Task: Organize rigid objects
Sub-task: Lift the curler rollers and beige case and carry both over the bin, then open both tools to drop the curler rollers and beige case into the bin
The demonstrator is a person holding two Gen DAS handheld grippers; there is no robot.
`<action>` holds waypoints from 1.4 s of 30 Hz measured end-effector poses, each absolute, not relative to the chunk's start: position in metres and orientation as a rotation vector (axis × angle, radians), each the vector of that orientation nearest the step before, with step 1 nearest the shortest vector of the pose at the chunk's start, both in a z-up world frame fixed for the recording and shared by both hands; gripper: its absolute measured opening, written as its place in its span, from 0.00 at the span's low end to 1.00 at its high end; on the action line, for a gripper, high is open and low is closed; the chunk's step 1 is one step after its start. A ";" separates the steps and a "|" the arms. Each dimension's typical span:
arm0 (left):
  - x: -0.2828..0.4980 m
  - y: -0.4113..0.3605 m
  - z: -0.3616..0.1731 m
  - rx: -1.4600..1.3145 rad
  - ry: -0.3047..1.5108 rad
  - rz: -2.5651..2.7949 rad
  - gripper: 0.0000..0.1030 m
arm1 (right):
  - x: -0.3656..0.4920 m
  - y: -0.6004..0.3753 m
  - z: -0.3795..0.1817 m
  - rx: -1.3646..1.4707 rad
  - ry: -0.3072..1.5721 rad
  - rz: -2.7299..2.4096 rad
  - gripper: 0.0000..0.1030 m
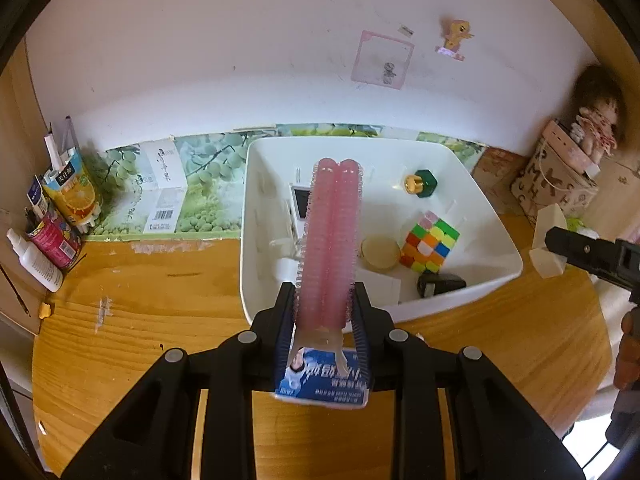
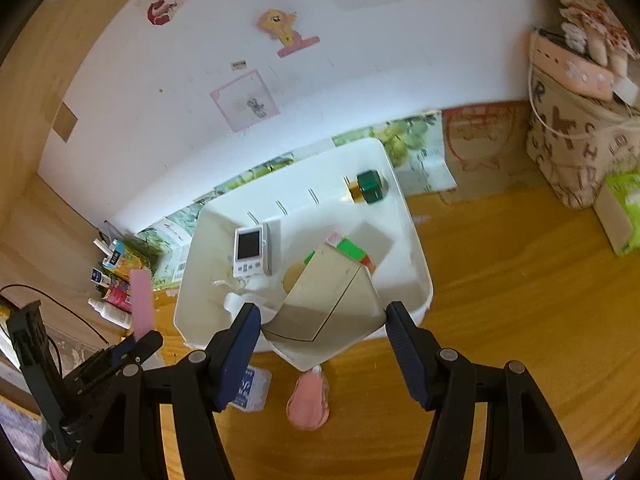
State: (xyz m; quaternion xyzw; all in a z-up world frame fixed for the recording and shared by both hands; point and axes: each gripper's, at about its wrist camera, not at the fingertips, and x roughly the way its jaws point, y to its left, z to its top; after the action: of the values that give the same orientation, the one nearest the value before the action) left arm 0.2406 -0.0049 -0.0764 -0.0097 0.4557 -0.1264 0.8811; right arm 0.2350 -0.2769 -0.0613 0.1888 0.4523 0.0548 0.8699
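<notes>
Two handheld grippers work over one white bin (image 1: 500, 256) on a wooden desk (image 1: 160, 280). The left gripper (image 1: 324, 304) is clamped on one pink hair-roller clip (image 1: 330, 236), which stands up from its fingers and leans out over the bin's near-left rim. The right gripper (image 2: 324, 332) holds one white angular box (image 2: 332, 300) between its spread fingers at the bin's near edge; the blue pads appear to touch its sides.

Inside the bin lie one multicoloured puzzle cube (image 1: 430, 246), one green bottle with a gold cap (image 1: 420, 184) at the far side, one small white handheld device (image 2: 252, 252) at the left, one round tan lid (image 1: 380, 254) and one dark object (image 1: 440, 284) near the front wall. One blue-and-white packet (image 1: 324, 380) lies on the desk under the left gripper, one pink item (image 2: 308, 400) beside it to the right.
</notes>
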 end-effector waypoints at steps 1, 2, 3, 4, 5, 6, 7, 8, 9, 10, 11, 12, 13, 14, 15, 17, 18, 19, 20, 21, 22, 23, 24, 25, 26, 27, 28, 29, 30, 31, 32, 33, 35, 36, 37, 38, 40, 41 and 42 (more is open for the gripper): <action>0.243 -0.007 -0.076 -0.023 0.949 -0.256 0.29 | 0.237 -0.278 -0.062 0.396 0.937 0.127 0.63; 0.245 -0.009 -0.076 -0.024 0.949 -0.252 0.29 | 0.239 -0.280 -0.063 0.395 0.927 0.138 0.63; 0.247 -0.011 -0.075 -0.024 0.948 -0.246 0.29 | 0.242 -0.281 -0.065 0.388 0.915 0.150 0.63; 0.249 -0.014 -0.075 -0.022 0.947 -0.242 0.29 | 0.243 -0.281 -0.066 0.380 0.904 0.159 0.63; 0.251 -0.017 -0.075 -0.019 0.945 -0.238 0.29 | 0.244 -0.282 -0.067 0.374 0.894 0.166 0.63; 0.253 -0.019 -0.074 -0.016 0.941 -0.232 0.29 | 0.246 -0.283 -0.069 0.369 0.885 0.174 0.63; 0.255 -0.022 -0.073 -0.014 0.936 -0.223 0.29 | 0.247 -0.284 -0.070 0.367 0.879 0.181 0.63; 0.257 -0.023 -0.073 -0.015 0.934 -0.216 0.29 | 0.249 -0.285 -0.072 0.362 0.873 0.191 0.63; 0.260 -0.026 -0.073 -0.020 0.931 -0.208 0.29 | 0.251 -0.286 -0.074 0.351 0.867 0.201 0.63; 0.262 -0.027 -0.073 -0.024 0.929 -0.203 0.29 | 0.252 -0.286 -0.075 0.337 0.860 0.208 0.63; 0.265 -0.028 -0.073 -0.025 0.929 -0.197 0.29 | 0.254 -0.286 -0.076 0.324 0.853 0.214 0.63; 0.267 -0.030 -0.073 -0.025 0.926 -0.186 0.29 | 0.256 -0.286 -0.077 0.311 0.846 0.222 0.63; 0.269 -0.031 -0.073 -0.023 0.924 -0.177 0.29 | 0.257 -0.286 -0.078 0.298 0.840 0.230 0.63; 0.270 -0.031 -0.073 -0.023 0.922 -0.168 0.29 | 0.259 -0.286 -0.079 0.285 0.833 0.238 0.63; 0.272 -0.032 -0.073 -0.023 0.921 -0.161 0.29 | 0.261 -0.285 -0.080 0.271 0.826 0.248 0.63; 0.275 -0.034 -0.074 -0.028 0.924 -0.153 0.29 | 0.263 -0.284 -0.082 0.244 0.813 0.259 0.63; 0.276 -0.034 -0.074 -0.029 0.925 -0.149 0.29 | 0.264 -0.283 -0.083 0.225 0.804 0.262 0.63; 0.278 -0.035 -0.074 -0.027 0.925 -0.142 0.29 | 0.265 -0.282 -0.084 0.204 0.797 0.264 0.64; 0.279 -0.036 -0.075 -0.027 0.925 -0.137 0.29 | 0.266 -0.280 -0.085 0.179 0.788 0.268 0.64; 0.280 -0.036 -0.075 -0.028 0.925 -0.133 0.29 | 0.267 -0.279 -0.086 0.163 0.782 0.271 0.64; 0.281 -0.037 -0.076 -0.031 0.926 -0.129 0.29 | 0.268 -0.278 -0.088 0.144 0.780 0.275 0.64; 0.282 -0.038 -0.076 -0.035 0.928 -0.128 0.29 | 0.269 -0.277 -0.089 0.138 0.780 0.279 0.64; 0.284 -0.039 -0.077 -0.037 0.933 -0.125 0.29 | 0.270 -0.276 -0.091 0.136 0.783 0.288 0.64; 0.284 -0.039 -0.077 -0.036 0.936 -0.121 0.29 | 0.271 -0.276 -0.092 0.136 0.787 0.296 0.64; 0.285 -0.040 -0.078 -0.033 0.940 -0.117 0.30 | 0.272 -0.277 -0.093 0.136 0.789 0.298 0.64; 0.285 -0.041 -0.079 -0.030 0.943 -0.112 0.30 | 0.272 -0.277 -0.093 0.137 0.788 0.297 0.64; 0.285 -0.042 -0.080 -0.029 0.948 -0.109 0.30 | 0.272 -0.277 -0.093 0.139 0.785 0.299 0.64; 0.285 -0.043 -0.081 -0.029 0.954 -0.108 0.30 | 0.272 -0.278 -0.093 0.141 0.785 0.299 0.64; 0.285 -0.043 -0.082 -0.030 0.960 -0.106 0.30 | 0.272 -0.279 -0.094 0.145 0.786 0.299 0.64; 0.286 -0.044 -0.083 -0.031 0.966 -0.104 0.30 | 0.272 -0.280 -0.094 0.150 0.788 0.300 0.64; 0.286 -0.044 -0.084 -0.029 0.972 -0.101 0.30 | 0.272 -0.280 -0.094 0.154 0.791 0.301 0.64; 0.286 -0.045 -0.085 -0.028 0.980 -0.099 0.30 | 0.272 -0.281 -0.094 0.160 0.793 0.304 0.64; 0.287 -0.045 -0.086 -0.021 0.996 -0.093 0.31 | 0.272 -0.281 -0.095 0.166 0.800 0.311 0.64; 0.287 -0.045 -0.086 -0.017 1.003 -0.088 0.32 | 0.272 -0.280 -0.095 0.166 0.802 0.316 0.64; 0.287 -0.045 -0.086 -0.016 1.007 -0.084 0.36 | 0.272 -0.279 -0.094 0.164 0.800 0.318 0.64; 0.286 -0.044 -0.085 -0.018 1.003 -0.080 0.38 | 0.271 -0.278 -0.093 0.162 0.797 0.320 0.65; 0.283 -0.041 -0.080 -0.028 0.989 -0.080 0.49 | 0.270 -0.276 -0.090 0.158 0.791 0.330 0.70; 0.282 -0.040 -0.078 -0.030 0.986 -0.077 0.54 | 0.268 -0.275 -0.088 0.156 0.781 0.334 0.70; 0.280 -0.038 -0.075 -0.034 0.980 -0.070 0.64 | 0.267 -0.274 -0.086 0.154 0.774 0.337 0.70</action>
State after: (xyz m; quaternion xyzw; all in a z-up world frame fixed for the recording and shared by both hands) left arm 0.2799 -0.0383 -0.0750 -0.0161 0.4705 -0.0336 0.8816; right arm 0.2665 -0.2739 -0.0863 0.0746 0.3750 0.1633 0.9094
